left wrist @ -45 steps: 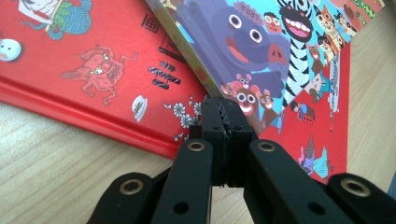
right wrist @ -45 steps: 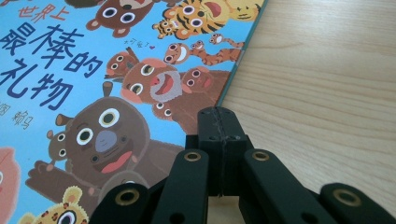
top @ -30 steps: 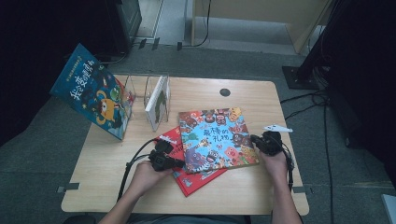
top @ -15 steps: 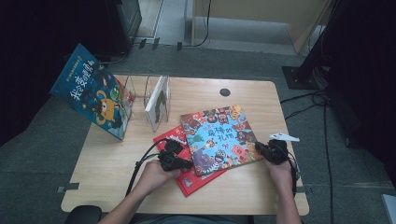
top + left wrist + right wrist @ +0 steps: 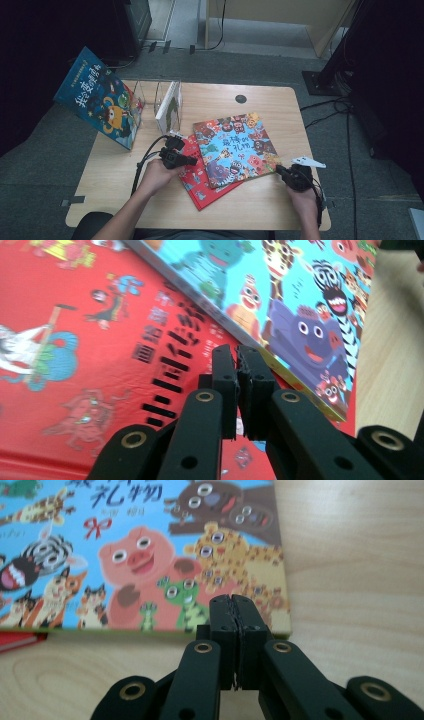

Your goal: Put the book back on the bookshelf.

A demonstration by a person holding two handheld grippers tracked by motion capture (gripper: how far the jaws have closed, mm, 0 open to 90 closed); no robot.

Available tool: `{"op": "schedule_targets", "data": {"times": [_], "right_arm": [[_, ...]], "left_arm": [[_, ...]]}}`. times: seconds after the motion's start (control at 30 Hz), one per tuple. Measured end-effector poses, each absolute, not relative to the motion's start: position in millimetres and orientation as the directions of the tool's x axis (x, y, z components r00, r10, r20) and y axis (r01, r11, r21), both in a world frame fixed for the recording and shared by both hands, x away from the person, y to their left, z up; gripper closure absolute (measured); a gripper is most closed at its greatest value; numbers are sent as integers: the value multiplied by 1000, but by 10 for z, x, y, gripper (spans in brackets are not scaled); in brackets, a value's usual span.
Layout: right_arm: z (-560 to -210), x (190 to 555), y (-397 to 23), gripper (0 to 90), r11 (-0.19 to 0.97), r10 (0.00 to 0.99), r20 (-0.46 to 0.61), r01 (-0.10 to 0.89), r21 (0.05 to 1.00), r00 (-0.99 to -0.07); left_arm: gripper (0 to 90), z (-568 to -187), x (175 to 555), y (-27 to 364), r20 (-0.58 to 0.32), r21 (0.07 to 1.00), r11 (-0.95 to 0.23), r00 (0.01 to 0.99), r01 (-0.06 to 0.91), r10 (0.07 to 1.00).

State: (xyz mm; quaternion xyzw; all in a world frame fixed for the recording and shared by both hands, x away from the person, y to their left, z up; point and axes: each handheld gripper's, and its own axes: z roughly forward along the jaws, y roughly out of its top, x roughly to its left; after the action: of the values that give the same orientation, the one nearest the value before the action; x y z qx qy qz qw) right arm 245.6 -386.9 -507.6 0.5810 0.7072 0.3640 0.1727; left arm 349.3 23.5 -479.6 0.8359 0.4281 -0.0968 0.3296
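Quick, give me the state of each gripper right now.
Left gripper: closed, holding nothing, over the red book beside the blue animal book.
Right gripper: closed, holding nothing, at the blue animal book's near corner.

"礼物" on the blue animal book (image 5: 145, 545)

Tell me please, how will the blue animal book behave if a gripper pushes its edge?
The blue animal book looks flat, thin and stiff, so it would probably slide as one piece. It lies across the red book, whose glossy-looking cover may let it slip or pivot easily. It cannot roll.
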Motion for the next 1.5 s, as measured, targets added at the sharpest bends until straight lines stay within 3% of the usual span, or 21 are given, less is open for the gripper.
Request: {"op": "schedule_targets", "data": {"times": [0.63, 0.77, 1.5], "right_arm": [[-5147, 2675, -4021, 889, 60, 952, 175, 713, 699, -252], [-5074, 2760, -4024, 900, 23, 956, 179, 668, 744, -232], [-5160, 3656, -3978, 893, 56, 970, 125, 689, 723, -210]], "left_arm": [[874, -4838, 3518, 368, -444, 466, -370, 574, 804, 688], [875, -4841, 3509, 390, -452, 465, -358, 564, 810, 691], [888, -4862, 3561, 267, -438, 455, -359, 556, 815, 706]]}}
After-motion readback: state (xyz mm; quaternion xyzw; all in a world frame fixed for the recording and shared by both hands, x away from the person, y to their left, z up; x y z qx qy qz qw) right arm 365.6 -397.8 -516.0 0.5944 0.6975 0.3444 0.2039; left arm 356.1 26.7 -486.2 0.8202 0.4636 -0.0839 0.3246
